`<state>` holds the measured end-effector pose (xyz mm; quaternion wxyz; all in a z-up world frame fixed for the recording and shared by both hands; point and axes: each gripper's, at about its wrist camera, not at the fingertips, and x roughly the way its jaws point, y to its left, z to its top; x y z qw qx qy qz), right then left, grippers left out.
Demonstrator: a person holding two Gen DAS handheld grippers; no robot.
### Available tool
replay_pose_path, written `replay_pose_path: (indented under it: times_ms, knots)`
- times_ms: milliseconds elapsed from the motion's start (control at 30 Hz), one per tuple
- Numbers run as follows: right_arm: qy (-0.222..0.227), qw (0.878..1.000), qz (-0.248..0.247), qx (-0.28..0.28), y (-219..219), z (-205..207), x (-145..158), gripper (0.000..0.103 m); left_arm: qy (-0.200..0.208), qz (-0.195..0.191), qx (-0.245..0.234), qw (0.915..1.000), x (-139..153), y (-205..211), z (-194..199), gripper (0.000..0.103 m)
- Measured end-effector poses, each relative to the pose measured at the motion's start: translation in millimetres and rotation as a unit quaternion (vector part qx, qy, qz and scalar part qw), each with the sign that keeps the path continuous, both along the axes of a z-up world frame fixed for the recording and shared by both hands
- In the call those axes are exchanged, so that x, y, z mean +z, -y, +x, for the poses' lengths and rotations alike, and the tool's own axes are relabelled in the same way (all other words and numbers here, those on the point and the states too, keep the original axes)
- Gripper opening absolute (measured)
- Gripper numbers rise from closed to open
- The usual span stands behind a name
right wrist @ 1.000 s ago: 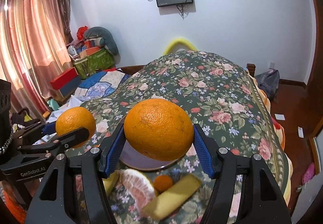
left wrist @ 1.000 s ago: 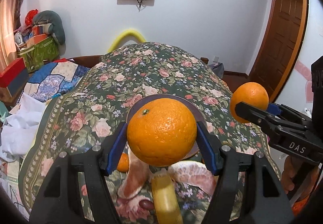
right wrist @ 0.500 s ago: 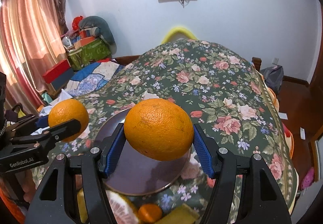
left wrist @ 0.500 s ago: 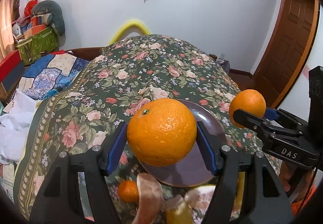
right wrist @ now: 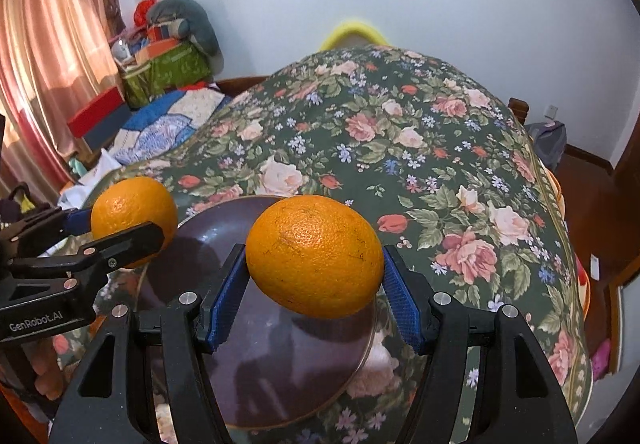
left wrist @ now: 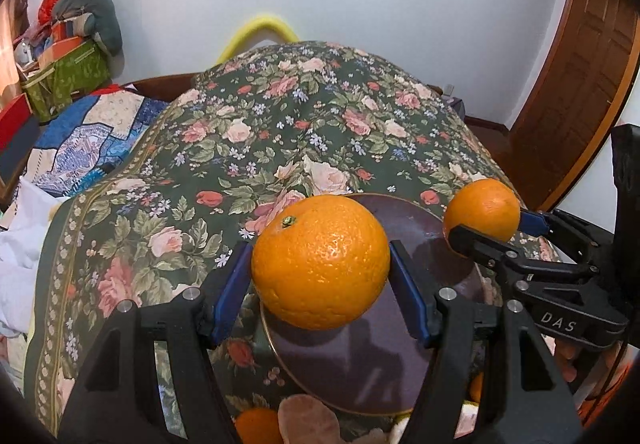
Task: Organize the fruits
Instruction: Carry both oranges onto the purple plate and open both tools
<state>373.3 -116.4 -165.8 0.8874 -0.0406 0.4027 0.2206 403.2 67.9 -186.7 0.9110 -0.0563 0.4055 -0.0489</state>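
My left gripper (left wrist: 321, 264) is shut on a large orange (left wrist: 320, 262) and holds it above the near-left part of a dark purple plate (left wrist: 360, 368) on the floral cloth. My right gripper (right wrist: 314, 258) is shut on a second orange (right wrist: 314, 256) above the same plate (right wrist: 280, 364). Each gripper shows in the other's view: the right one (left wrist: 486, 220) with its orange (left wrist: 482, 210), the left one (right wrist: 128, 224) with its orange (right wrist: 134, 210). The plate is bare.
A small orange (left wrist: 258, 426) and peeled pomelo pieces (left wrist: 308, 420) lie on the cloth at the plate's near edge. The floral tablecloth (left wrist: 300, 132) stretches far ahead. Boxes and bedding (left wrist: 60, 76) are at the left, a wooden door (left wrist: 580, 84) at the right.
Both grippers have moved forward over the plate with their oranges. The plate now lies under them, and the loose fruit pieces have slid to the bottom edge of view.
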Motion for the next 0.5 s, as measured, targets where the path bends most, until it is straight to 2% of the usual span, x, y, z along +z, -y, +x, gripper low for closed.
replay_pose_path:
  times_ms: [300,500]
  knots:
    - [-0.031,0.999,-0.026,0.023,-12.8,17.1,-16.3,0.062,-0.056,-0.016,-0.004,0.9983,-22.2,-4.9,25.3,0.067]
    - [-0.06,0.997,-0.032,0.037,-18.1,24.2,-28.0,0.063,-0.07,-0.002,-0.012,0.9974,-30.0,-1.5,33.5,0.067]
